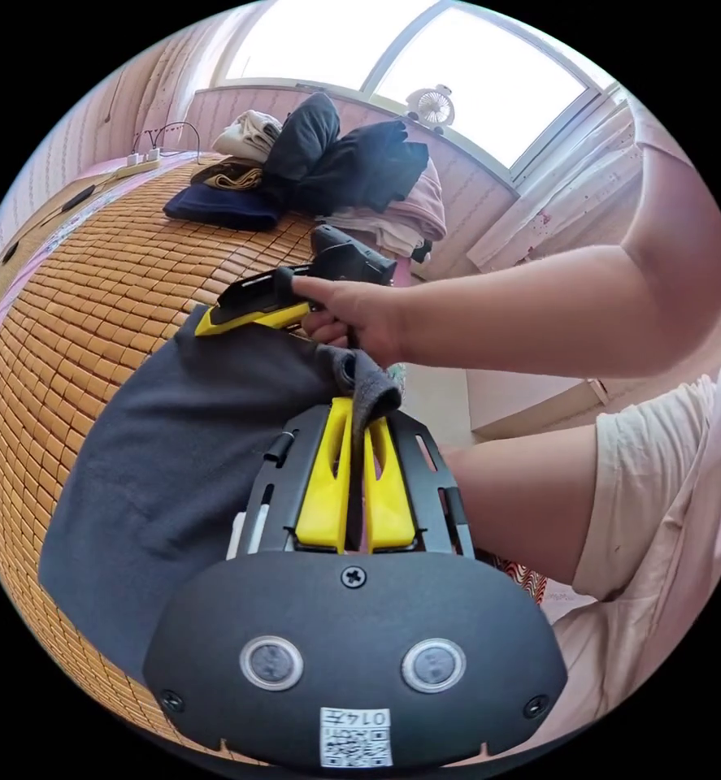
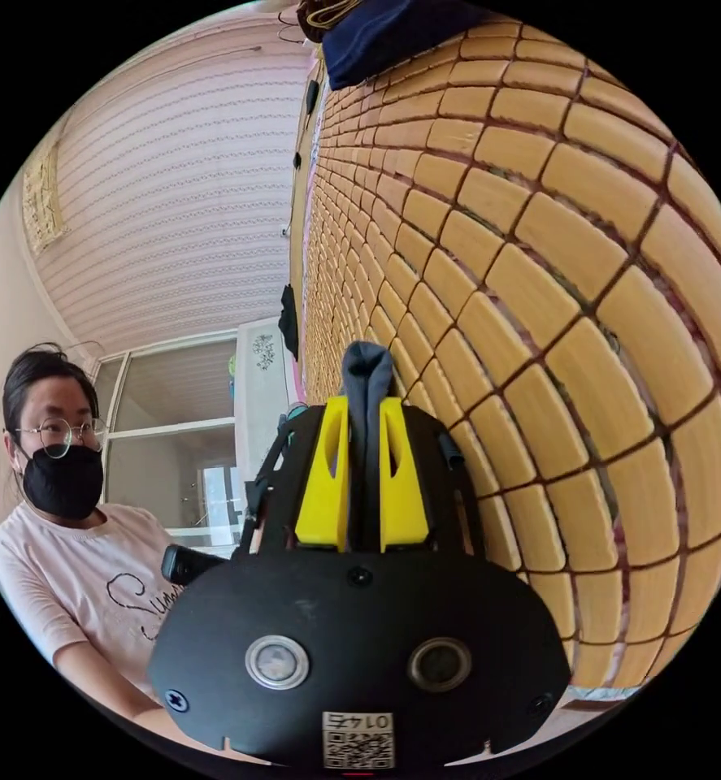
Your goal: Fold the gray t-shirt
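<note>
t-shirt [image 1: 173, 455]: dark gray | tongs [image 1: 358, 435]: yellow jaws, black body | mat [image 1: 92, 309]: tan tiles, brown seams

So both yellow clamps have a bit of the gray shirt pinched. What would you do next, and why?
Probably carry both pinched bits across the gray t-shirt and lay them down as a fold. The left gripper and the right gripper each clamp cloth, while the rest lies spread on the bamboo mat.
</note>
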A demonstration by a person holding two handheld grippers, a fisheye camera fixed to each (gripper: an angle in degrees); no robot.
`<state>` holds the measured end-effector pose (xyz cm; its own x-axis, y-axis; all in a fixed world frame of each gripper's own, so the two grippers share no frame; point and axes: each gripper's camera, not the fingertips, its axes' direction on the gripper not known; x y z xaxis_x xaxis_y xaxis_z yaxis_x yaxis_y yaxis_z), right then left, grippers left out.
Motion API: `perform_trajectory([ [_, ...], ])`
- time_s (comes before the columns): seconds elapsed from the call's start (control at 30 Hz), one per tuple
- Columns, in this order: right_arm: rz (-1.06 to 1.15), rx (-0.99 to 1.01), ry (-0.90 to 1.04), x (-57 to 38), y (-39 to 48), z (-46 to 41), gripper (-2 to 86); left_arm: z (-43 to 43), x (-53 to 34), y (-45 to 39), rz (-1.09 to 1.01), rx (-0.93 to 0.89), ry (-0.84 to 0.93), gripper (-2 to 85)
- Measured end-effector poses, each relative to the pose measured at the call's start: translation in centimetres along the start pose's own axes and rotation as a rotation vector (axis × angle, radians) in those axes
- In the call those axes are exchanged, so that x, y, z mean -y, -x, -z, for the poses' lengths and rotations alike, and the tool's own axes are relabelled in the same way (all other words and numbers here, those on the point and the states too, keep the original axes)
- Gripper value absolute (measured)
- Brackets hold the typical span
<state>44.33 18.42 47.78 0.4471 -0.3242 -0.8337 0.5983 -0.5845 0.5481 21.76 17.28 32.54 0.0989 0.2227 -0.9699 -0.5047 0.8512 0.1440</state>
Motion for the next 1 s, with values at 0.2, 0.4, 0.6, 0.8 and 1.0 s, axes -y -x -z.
perform_trajectory([
  [0.2, 0.036, 0.008, -0.046, -0.8, 3.4, 2.9, 2.8, 4.2, -0.7, 1.5, 0.133, -0.017, -0.122, -0.9],
  [0.4, 0.212, -0.173, -0.025, -1.8, 13.4, 1.8, 2.3, 11.2, -3.1, 5.2, 0.338, -0.063, -0.300, -0.9],
  [0.6, 0.320, -0.338, 0.146, -2.4, 19.7, -11.7, 2.3, 15.9, -9.3, 10.8, 0.632, 0.048, -0.333, -0.8],
  [0.8, 0.285, -0.519, 0.223, -4.1, 19.9, -25.8, 2.7, 16.2, -14.1, 15.8, 0.898, 0.148, -0.318, 0.3],
  [1.0, 0.459, -0.553, 0.270, -6.2, 24.0, -30.3, 3.1, 16.5, -18.2, 18.5, 1.132, 0.097, -0.284, 2.7],
])
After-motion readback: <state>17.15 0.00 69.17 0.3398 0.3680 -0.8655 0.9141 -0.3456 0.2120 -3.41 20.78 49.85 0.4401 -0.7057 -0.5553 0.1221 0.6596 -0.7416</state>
